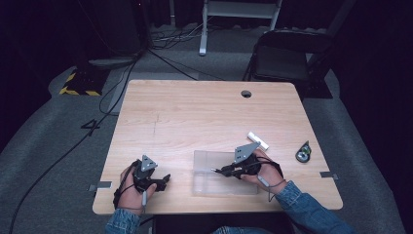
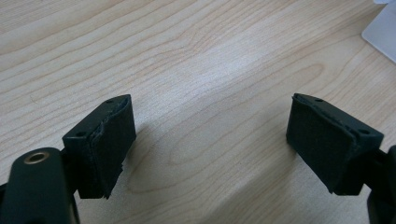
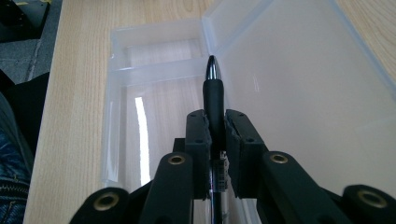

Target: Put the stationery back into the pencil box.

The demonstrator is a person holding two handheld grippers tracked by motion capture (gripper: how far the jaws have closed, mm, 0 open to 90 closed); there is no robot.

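Over the wooden table (image 1: pixel 195 112), right gripper (image 3: pixel 215 135) jaws clamp a pen (image 3: pixel 214 93); left gripper (image 2: pixel 210 140) jaws gape wide, empty.

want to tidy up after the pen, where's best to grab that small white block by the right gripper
Grip the white block across its short width, on the two long sides. It lies flat and slanted on the table, so come straight down from above with the jaws turned square to its length. The right gripper holds the pen; the left gripper is open.
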